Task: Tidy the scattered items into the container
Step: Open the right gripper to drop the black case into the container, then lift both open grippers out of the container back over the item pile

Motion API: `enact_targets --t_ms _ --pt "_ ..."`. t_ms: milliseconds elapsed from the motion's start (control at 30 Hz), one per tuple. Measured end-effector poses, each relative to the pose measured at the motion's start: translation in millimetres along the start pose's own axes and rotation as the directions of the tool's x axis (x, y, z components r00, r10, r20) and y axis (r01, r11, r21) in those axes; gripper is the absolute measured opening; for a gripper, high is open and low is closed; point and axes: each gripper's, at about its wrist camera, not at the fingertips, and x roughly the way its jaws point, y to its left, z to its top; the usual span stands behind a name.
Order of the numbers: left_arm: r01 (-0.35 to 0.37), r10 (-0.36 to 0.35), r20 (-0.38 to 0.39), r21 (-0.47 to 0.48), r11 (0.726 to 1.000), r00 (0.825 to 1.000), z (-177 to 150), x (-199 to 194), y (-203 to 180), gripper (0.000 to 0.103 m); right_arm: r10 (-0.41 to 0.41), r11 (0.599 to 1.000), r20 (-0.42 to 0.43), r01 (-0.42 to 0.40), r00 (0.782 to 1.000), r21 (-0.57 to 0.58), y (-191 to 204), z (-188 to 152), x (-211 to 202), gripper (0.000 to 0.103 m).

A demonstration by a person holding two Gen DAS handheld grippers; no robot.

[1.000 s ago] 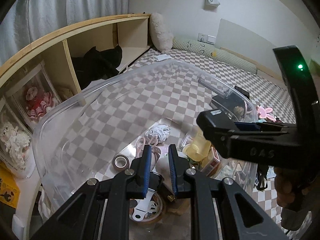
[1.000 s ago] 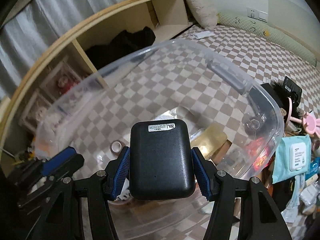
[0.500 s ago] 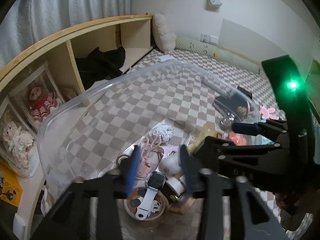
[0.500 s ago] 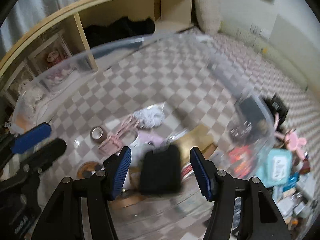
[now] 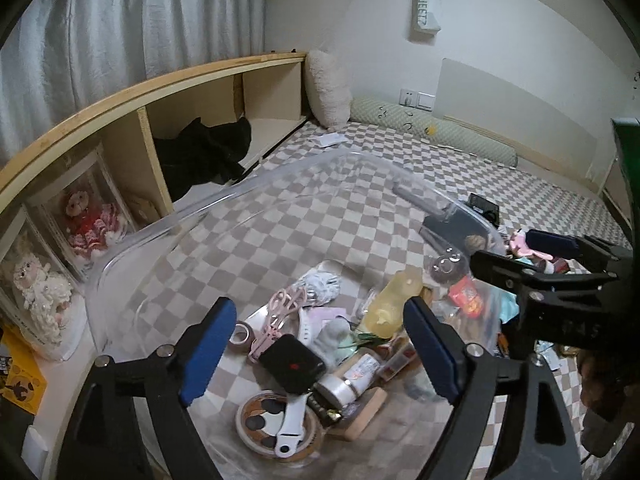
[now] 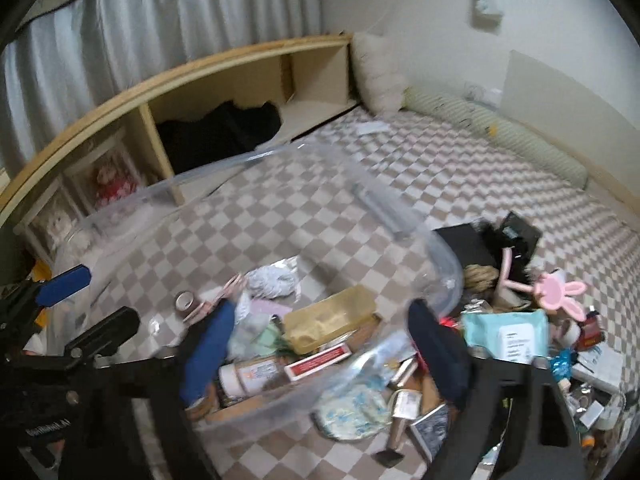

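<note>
Tongs spread wide above the clear bin

Left tongs [image 5: 316, 344] hang over the transparent container [image 5: 280, 176] with their blue pads far apart and nothing between them. Right tongs [image 6: 320, 352] are likewise gaping and empty, though that view is smeared with motion. In the left wrist view the right tongs [image 5: 532, 254] reach in from 3 o'clock, above the container's right rim.

Inside the container, on the checkered bed [image 5: 500, 188], a black rounded case [image 5: 291, 364] lies flat near the front, at about 6 o'clock from the bin's middle. Just below it sits a white watch [image 5: 294, 420] lying across a brown tape roll [image 5: 276, 424]. A pink hair clip [image 5: 276, 316] lies at 11 o'clock from the case, a yellow translucent box [image 5: 394, 300] at 2 o'clock.

Outside the bin, at 3 o'clock in the right wrist view, loose clutter remains: a pink bunny toy [image 6: 556, 290] and a teal wipes pack [image 6: 508, 334].
</note>
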Motion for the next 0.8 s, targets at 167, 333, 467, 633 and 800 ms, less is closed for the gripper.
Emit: enact_targets --t_ms 167,333,467,633,800 --pt "-0.018 0.018 0.015 0.033 0.999 1.0 1.4 -1.8 -13.4 0.098 -0.048 0.999 0.067 0.047 0.997 0.003 -15.1 -11.5 -14.3 0.103" --pt "0.01 -0.011 0.021 0.056 0.998 1.0 3.3 -1.5 -28.1 0.098 -0.05 0.998 0.079 0.048 0.996 0.032 -32.7 -21.4 -21.6 0.103" --pt "0.028 -0.03 0.02 0.087 0.996 0.999 4.8 -0.1 -42.8 0.099 -0.044 0.997 0.087 0.038 0.995 0.07 -49.1 -28.8 -27.3 0.103" --pt "0.027 -0.03 0.024 0.133 0.991 0.999 5.1 1.8 -63.2 0.103 -0.066 0.993 0.096 0.057 0.993 0.099 -73.3 -39.3 -36.4 0.103" --pt "0.053 -0.055 0.008 0.17 0.984 0.998 5.6 6.2 -85.0 0.103 -0.095 0.987 0.094 0.081 0.991 0.141 -100.0 -51.8 -45.9 0.103"
